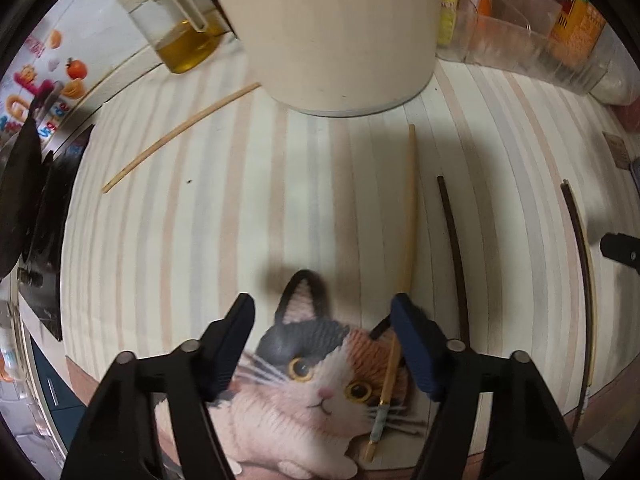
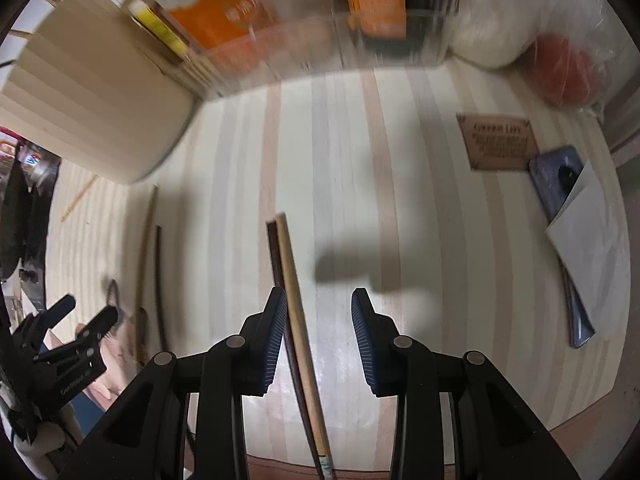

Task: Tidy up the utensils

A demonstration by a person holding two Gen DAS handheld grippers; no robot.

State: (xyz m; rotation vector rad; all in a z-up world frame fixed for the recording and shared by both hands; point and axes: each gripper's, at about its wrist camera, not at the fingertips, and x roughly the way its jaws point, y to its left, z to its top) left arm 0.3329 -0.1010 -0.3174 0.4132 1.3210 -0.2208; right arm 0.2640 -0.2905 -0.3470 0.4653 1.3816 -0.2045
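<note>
Several chopsticks lie on the striped mat [image 1: 224, 208]. A cream utensil holder [image 1: 336, 36] stands at the back. My left gripper [image 1: 322, 308] is open; a light chopstick with a wrapped end [image 1: 408, 216] lies by its right finger. A plain light chopstick [image 1: 176, 132] lies far left, a dark one [image 1: 454, 248] to the right, and a dark and light pair [image 1: 582, 264] farther right. My right gripper [image 2: 320, 304] is open above that pair [image 2: 294, 304], which lies beside its left finger. The holder [image 2: 96, 108] shows at upper left.
An oil bottle [image 1: 176, 28] stands left of the holder. Clear bins with orange packages [image 2: 304, 20] line the back. A brown card [image 2: 498, 140], a phone and paper [image 2: 576, 216] lie right. A cat picture [image 1: 312, 392] is on the mat's near edge. A stove [image 1: 44, 216] is left.
</note>
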